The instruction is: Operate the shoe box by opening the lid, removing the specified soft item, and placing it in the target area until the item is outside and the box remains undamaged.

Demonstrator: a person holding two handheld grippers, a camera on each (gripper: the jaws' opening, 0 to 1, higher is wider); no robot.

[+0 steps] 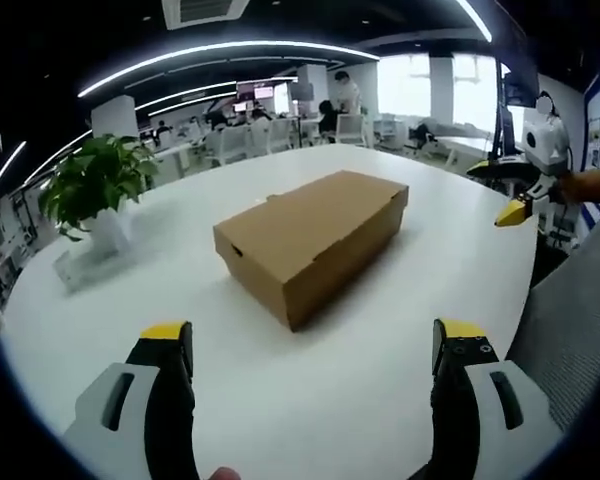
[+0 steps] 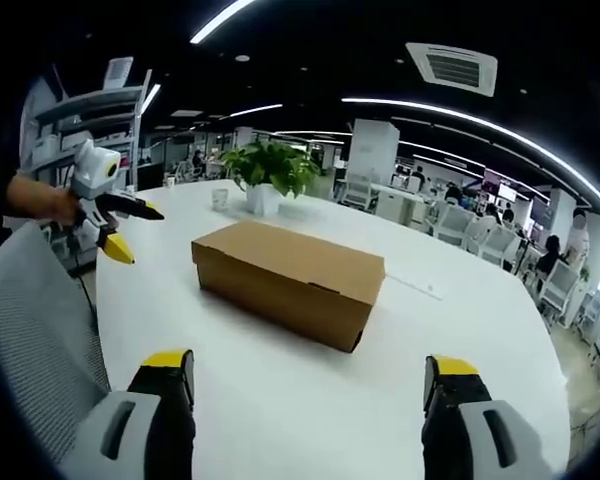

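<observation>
Left claw [image 1: 312,345]: released, jaws spread wide with yellow tips, grasping nothing, raised above the white surface [image 1: 310,400] on the near side of the shoe box [image 1: 313,241] and well apart from it. The same claw appears in the right gripper view [image 2: 126,228], at the far left of the box, held by a person's hand [image 2: 40,199]; there too its jaws stand parted and nothing is between them.

Right claw [image 2: 310,375]: released, jaws wide, yellow tips, grasping nothing, raised above the surface [image 2: 280,400] on the near side of the box [image 2: 288,279], well apart from it. In the left gripper view it enters at the far right of the box [image 1: 515,193], jaws parted, clear of the box.

Shoe box: plain brown cardboard, resting flat on the surface roughly at its middle. Lid down and closed in both views. No claw touches it. The soft item cannot be seen; the closed lid hides the interior. No dents or tears visible on the faces shown.

Beyond the box: a potted plant [image 1: 95,185] in a white pot stands on the surface on the far side of the box, apart from it. In the right gripper view, the plant [image 2: 270,170] has a small white cup [image 2: 220,198] beside it.

A grey mesh chair back [image 1: 575,320] sits at the surface's edge near the right claw. Further beyond the box, an open office with desks, chairs and seated people.
</observation>
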